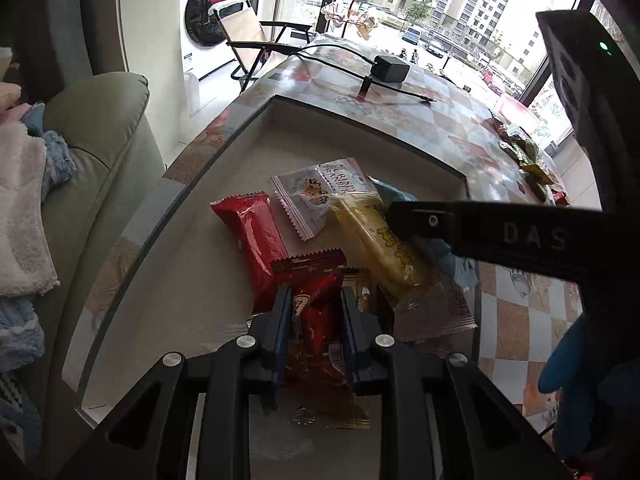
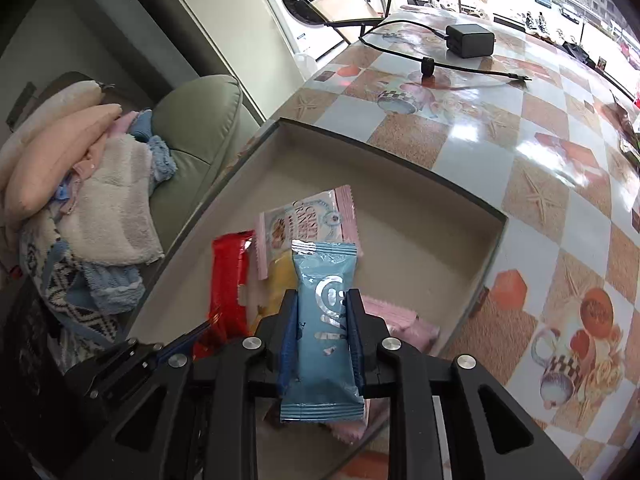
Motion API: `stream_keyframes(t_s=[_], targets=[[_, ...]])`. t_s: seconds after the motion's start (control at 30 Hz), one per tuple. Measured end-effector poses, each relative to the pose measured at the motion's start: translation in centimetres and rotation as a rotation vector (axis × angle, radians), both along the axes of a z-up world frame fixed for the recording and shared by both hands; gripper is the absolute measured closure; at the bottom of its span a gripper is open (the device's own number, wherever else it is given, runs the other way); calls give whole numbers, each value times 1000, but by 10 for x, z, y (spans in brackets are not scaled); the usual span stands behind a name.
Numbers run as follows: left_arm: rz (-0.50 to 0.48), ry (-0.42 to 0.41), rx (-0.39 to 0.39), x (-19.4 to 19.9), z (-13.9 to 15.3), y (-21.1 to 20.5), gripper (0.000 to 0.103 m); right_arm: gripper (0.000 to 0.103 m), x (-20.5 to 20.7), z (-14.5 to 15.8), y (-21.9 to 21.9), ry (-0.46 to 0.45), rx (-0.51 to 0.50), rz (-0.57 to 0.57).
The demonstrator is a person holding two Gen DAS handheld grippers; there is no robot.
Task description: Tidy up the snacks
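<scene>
A shallow beige box point(image 1: 320, 120) sits at the table's near corner and holds several snack packets. In the left wrist view my left gripper point(image 1: 314, 308) is shut on a dark red snack packet point(image 1: 316, 320) over the box. Beside it lie a red packet point(image 1: 252, 236), a pink-edged cracker packet point(image 1: 320, 196) and a yellow packet point(image 1: 376, 240). In the right wrist view my right gripper point(image 2: 322, 312) is shut on a light blue packet point(image 2: 324, 320), held above the box point(image 2: 400, 164). The right gripper also shows in the left wrist view point(image 1: 400, 220), over the yellow packet.
The table point(image 2: 540, 128) has a checked patterned cover. A black charger with cable point(image 2: 470, 40) lies at its far end. More snack packets point(image 1: 528, 156) lie at the table's right. A green armchair point(image 2: 192, 128) with piled clothes stands left. A folding chair point(image 1: 248, 36) stands beyond.
</scene>
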State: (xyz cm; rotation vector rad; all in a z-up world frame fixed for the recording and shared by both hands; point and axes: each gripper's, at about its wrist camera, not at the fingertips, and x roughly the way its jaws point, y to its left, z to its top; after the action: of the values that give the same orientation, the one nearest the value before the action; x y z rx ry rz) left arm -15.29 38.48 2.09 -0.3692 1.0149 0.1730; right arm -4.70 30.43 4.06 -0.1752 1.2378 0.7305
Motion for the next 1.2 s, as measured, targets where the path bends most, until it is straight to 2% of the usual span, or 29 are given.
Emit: stream_keyframes(t_s=[0.07, 0.1, 0.13, 0.17, 0.2, 0.23, 0.27, 0.3, 0.33, 0.37, 0.43, 0.47, 0.6, 0.7, 0.87, 1.2], targets=[[-5, 3, 4, 1, -1, -1, 73, 79, 7, -3, 6, -17, -13, -14], [-9, 6, 8, 2, -1, -2, 64, 79, 11, -3, 7, -18, -18, -21], [-11, 6, 16, 1, -1, -3, 47, 78, 13, -4, 8, -15, -21, -25], [-10, 2, 27, 0, -1, -3, 36, 78, 14, -4, 7, -9, -26, -26], [-5, -3, 44, -1, 0, -4, 19, 78, 13, -2, 7, -9, -32, -21], [0, -7, 57, -2, 1, -5, 17, 78, 12, 0, 6, -13, -40, -13], [1, 1, 58, -1, 0, -5, 17, 67, 11, 2, 5, -19, -50, -7], [3, 24, 52, 1, -1, -5, 17, 52, 9, 4, 3, -25, -64, -4], [8, 48, 46, 2, -3, -5, 17, 13, 6, 6, 1, -27, -75, -2], [16, 62, 47, 2, -4, -6, 16, 0, 4, 8, -2, -31, -80, -1], [33, 76, 72, 1, -5, -7, 9, 0, -3, 17, -9, -54, -77, 7], [46, 83, 89, 0, -3, -8, 8, 0, -6, 19, -11, -58, -83, 14], [80, 78, 133, -8, 7, -11, 8, 0, -17, 31, -22, -59, -80, 35], [86, 54, 116, -13, 14, -11, 8, 0, -21, 36, -29, -61, -72, 31], [108, 81, 107, -13, 18, -12, 8, 0, -25, 38, -36, -42, -68, 26], [116, 120, 170, -13, 19, -22, 8, 0, -36, 41, -45, -63, -88, 35]])
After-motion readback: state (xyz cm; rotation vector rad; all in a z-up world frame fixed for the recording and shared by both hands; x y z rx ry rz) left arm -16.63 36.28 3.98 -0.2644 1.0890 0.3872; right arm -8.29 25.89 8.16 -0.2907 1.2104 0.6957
